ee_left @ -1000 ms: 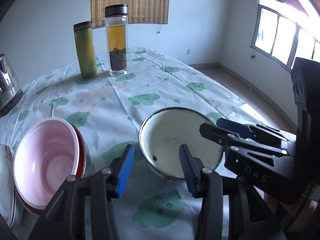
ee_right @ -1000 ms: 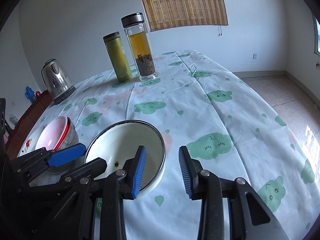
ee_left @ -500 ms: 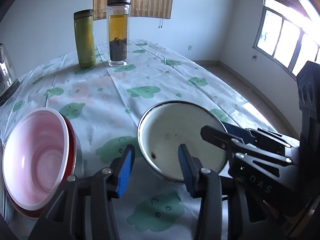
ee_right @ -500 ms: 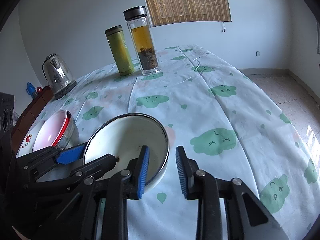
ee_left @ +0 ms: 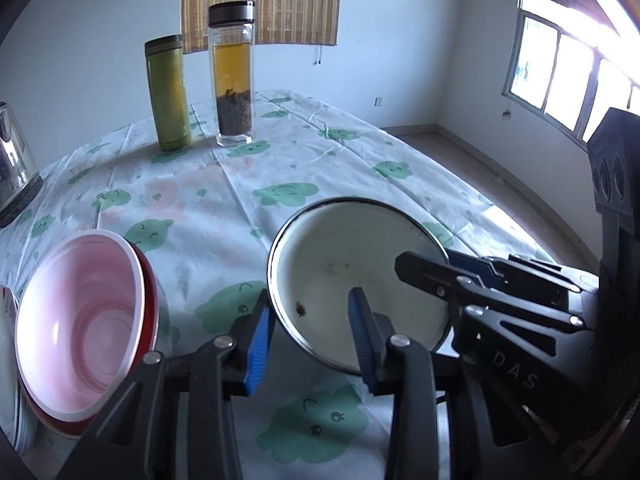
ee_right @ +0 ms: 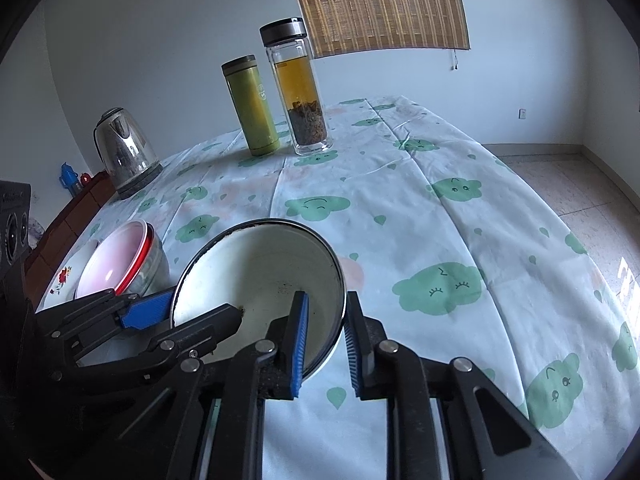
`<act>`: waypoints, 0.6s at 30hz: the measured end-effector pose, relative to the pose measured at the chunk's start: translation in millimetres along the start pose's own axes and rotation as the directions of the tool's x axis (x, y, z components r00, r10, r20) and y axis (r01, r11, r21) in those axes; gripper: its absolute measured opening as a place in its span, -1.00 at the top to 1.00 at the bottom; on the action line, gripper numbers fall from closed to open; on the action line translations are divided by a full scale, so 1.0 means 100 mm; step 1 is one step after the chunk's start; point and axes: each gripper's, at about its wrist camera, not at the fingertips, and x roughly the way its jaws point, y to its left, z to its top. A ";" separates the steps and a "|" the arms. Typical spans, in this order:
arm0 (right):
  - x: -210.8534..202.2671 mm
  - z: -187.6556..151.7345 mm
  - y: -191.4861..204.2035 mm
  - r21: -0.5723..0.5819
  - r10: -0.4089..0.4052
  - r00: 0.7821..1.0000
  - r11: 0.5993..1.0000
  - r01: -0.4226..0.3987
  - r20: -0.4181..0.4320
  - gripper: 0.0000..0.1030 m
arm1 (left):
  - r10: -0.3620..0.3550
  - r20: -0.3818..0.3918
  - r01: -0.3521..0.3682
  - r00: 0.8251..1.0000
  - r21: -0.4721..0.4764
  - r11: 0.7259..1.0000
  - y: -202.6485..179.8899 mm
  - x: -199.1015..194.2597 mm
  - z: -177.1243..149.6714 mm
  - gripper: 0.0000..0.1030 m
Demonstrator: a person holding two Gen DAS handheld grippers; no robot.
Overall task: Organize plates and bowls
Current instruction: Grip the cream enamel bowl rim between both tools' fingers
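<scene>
Right wrist view: we see our right gripper (ee_right: 325, 334) pinching the white bowl's (ee_right: 260, 268) rim, and our left gripper (ee_left: 310, 330) closing around its other edge, not touching yet

Window (ee_left: 568, 56) glare, fisheye-warped edges

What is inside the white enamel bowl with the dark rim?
The white enamel bowl holds no food, only small brown specks on its bottom. One finger of each tool reaches inside over the rim and covers parts of the inner wall, so nothing can be told there.
</scene>
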 end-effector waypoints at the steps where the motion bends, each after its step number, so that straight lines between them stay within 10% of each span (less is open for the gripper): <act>1: -0.01 0.00 0.02 -0.003 -0.001 1.000 1.000 0.001 0.002 0.62 | 0.000 0.000 0.000 1.000 -0.004 1.000 0.01 -0.01 0.00 0.32; 18: -0.18 0.07 0.34 -0.072 0.042 0.998 0.997 -0.038 0.052 0.62 | 0.062 0.059 -0.060 0.996 -0.043 0.997 0.21 -0.30 0.04 0.32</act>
